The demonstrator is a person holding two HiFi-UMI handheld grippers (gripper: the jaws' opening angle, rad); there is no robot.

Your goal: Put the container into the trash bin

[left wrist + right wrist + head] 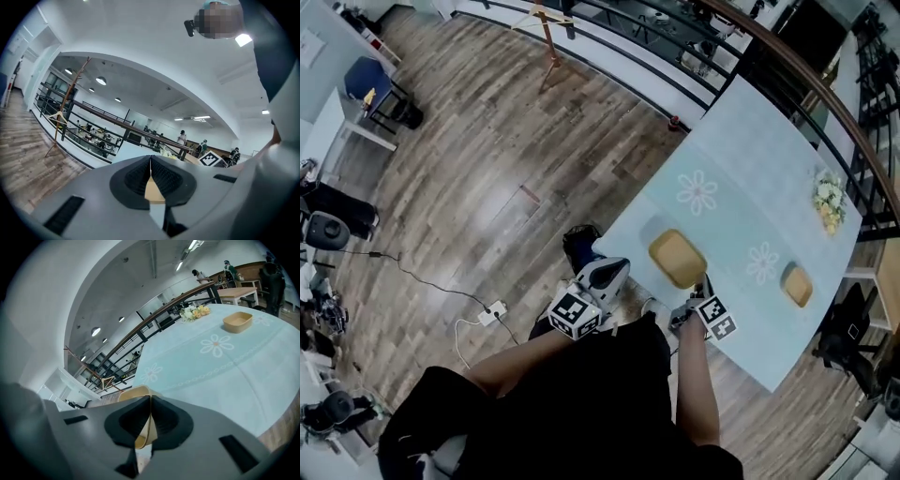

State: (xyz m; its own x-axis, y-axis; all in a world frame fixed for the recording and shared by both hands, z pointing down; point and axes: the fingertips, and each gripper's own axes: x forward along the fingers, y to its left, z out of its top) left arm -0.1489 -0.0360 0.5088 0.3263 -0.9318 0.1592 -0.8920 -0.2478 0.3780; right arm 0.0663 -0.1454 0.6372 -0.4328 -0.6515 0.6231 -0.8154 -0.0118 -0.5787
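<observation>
a long table (pixel 741 159) under a pale blue flowered cloth carries a tan container (pixel 677 257) close to its near edge, and a smaller container (pixel 797 285) sits farther right along that edge. the right gripper (pixel 703 285) has its jaws pinched on the tan container's near rim. the left gripper (pixel 617 268) hangs just off the table's near left corner, jaws pressed together on nothing.

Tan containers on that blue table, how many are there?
2. The nearer container sits at the edge of the table, its rim in the jaws of the right gripper; the farther container lies further along, toward the flowers. More may lie outside view.
</observation>
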